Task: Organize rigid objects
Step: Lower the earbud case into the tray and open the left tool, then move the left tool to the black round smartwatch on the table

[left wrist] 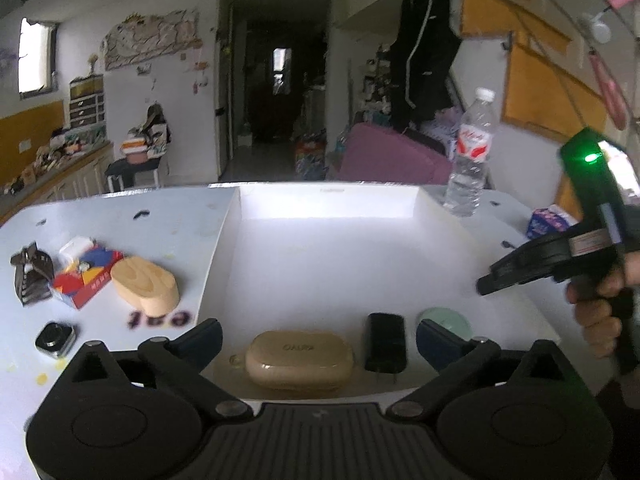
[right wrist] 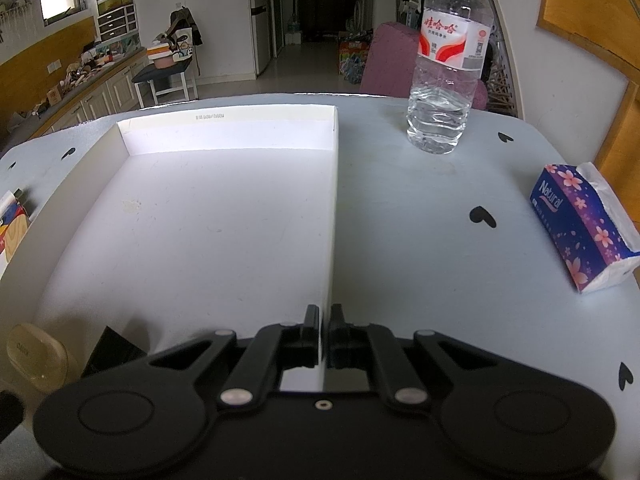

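A white shallow box (left wrist: 320,256) lies on the table. At its near edge sit a beige case (left wrist: 299,359), a black charger (left wrist: 385,342) and a pale green disc (left wrist: 445,319). My left gripper (left wrist: 318,338) is open and empty, its jaws spread just above the beige case. My right gripper (right wrist: 324,322) is shut on the box's right wall (right wrist: 334,208); it also shows in the left wrist view (left wrist: 486,286). Left of the box lie a wooden block (left wrist: 145,285), a colourful puzzle box (left wrist: 86,276), a dark clip (left wrist: 31,274) and a small square watch-like device (left wrist: 55,339).
A water bottle (right wrist: 446,60) stands at the table's far right. A purple tissue pack (right wrist: 582,228) lies near the right edge. The beige case (right wrist: 36,356) and black charger (right wrist: 110,352) show at the lower left of the right wrist view. A pink chair (right wrist: 390,60) stands behind the table.
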`<action>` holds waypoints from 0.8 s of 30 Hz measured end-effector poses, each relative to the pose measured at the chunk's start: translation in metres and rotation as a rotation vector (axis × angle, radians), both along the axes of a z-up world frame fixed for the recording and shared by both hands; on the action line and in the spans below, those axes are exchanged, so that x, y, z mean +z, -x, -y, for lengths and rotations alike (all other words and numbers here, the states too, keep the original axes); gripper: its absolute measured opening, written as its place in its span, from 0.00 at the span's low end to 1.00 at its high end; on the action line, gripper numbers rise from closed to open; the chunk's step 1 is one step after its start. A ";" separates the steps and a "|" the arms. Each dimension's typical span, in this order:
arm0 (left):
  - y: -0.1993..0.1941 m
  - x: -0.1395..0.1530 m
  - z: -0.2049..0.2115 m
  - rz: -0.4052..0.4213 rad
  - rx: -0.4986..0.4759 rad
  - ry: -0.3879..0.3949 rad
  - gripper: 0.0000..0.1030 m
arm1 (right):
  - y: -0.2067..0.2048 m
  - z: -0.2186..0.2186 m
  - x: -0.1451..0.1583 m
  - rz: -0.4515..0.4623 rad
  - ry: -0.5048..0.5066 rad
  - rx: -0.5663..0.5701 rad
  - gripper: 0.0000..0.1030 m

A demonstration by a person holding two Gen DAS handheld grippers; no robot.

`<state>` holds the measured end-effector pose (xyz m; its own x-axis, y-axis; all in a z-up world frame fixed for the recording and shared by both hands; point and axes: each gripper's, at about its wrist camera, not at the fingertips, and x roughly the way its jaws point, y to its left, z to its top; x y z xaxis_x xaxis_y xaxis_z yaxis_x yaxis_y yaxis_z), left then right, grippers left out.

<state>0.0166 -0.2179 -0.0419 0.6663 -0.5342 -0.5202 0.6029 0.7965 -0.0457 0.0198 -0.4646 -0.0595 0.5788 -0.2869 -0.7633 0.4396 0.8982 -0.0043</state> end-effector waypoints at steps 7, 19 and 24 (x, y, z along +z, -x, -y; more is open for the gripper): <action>0.010 0.009 -0.009 0.007 -0.018 0.032 1.00 | 0.000 0.000 0.000 -0.001 0.001 0.001 0.05; -0.004 0.010 -0.061 0.067 0.138 0.019 1.00 | 0.000 0.000 0.000 -0.001 0.000 0.000 0.05; -0.025 0.007 -0.091 0.098 0.231 -0.016 1.00 | 0.000 0.000 0.000 -0.001 0.001 0.000 0.05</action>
<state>0.0414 -0.1274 -0.0354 0.8172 -0.3544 -0.4545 0.4059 0.9138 0.0172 0.0199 -0.4644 -0.0597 0.5781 -0.2878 -0.7635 0.4394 0.8982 -0.0059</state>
